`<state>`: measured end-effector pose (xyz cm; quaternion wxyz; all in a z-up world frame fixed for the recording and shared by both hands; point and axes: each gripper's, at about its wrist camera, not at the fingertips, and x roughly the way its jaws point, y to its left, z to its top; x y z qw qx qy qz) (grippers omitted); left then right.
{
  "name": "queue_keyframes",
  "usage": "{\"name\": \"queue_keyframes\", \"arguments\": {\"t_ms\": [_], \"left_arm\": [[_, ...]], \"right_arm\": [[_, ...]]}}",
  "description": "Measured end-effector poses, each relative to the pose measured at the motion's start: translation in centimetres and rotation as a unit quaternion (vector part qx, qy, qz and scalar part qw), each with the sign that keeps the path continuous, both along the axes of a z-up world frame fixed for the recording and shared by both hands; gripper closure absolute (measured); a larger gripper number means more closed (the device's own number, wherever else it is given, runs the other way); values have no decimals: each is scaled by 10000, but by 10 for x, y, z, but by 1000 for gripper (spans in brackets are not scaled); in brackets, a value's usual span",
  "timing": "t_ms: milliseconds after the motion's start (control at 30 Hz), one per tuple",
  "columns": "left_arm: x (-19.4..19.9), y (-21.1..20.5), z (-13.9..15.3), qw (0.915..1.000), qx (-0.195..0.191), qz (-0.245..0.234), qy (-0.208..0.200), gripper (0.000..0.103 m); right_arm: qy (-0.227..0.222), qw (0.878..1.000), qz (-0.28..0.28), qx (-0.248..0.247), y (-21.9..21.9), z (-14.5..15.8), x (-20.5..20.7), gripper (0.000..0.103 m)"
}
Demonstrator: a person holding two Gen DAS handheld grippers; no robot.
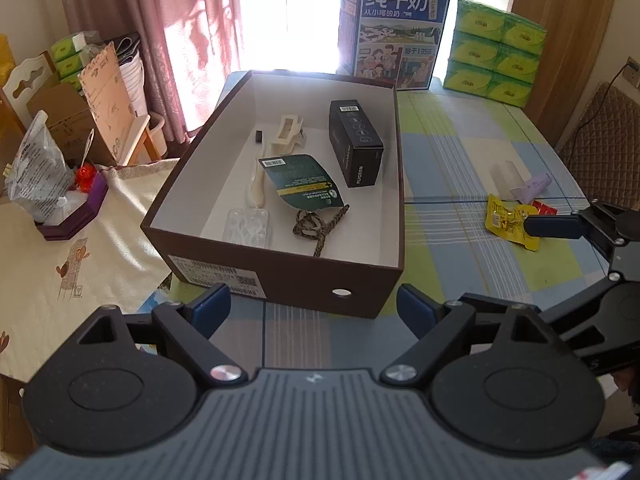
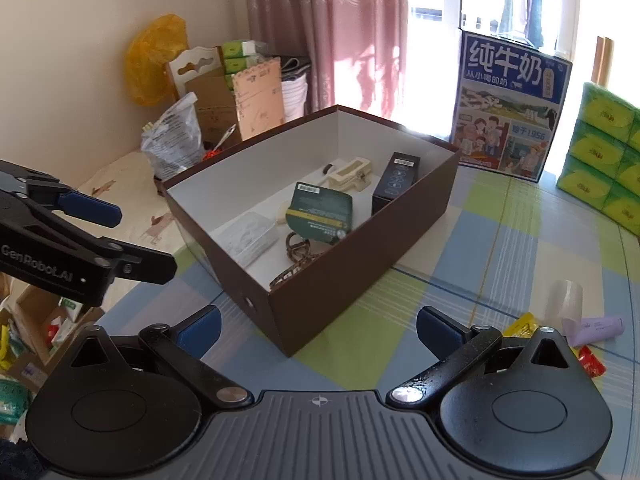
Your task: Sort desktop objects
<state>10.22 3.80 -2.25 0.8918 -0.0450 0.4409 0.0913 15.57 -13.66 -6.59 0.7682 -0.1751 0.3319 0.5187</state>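
Left wrist view, one brown box (image 1: 280,280), seven items inside, two hand-held grippers (image 1: 314,312) (image 2: 318,330) wide, empty.

I am seeing a tall blue milk carton case (image 1: 394,32) standing at the far edge of the checked green-and-blue tablecloth (image 1: 460,152), with a stack of green tissue packs (image 1: 496,52) sitting just beside it. Pink patterned curtains (image 1: 160,20) are hanging behind. Off the table, a crinkled clear plastic bag (image 1: 38,176) is resting against brown cardboard boxes (image 1: 68,116).
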Motion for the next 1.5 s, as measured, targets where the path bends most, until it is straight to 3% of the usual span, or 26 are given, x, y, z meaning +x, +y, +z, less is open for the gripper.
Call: {"name": "queue_keyframes", "arguments": {"t_ms": [467, 667, 1000, 1500], "left_arm": [[-9, -35, -4, 9990, 2, 439, 87, 15], [-6, -54, -8, 9985, -37, 548, -4, 15], [17, -95, -29, 9993, -285, 207, 162, 15], [83, -161, -55, 9953, -469, -832, 186, 15]], "right_arm": [[28, 9985, 544, -46, -27, 1, 6, 2], [84, 9984, 533, -166, -47, -5, 19, 2], [419, 9982, -53, -426, -93, -20, 53, 2], [520, 9864, -1443, -598, -167, -30, 118, 2]]}}
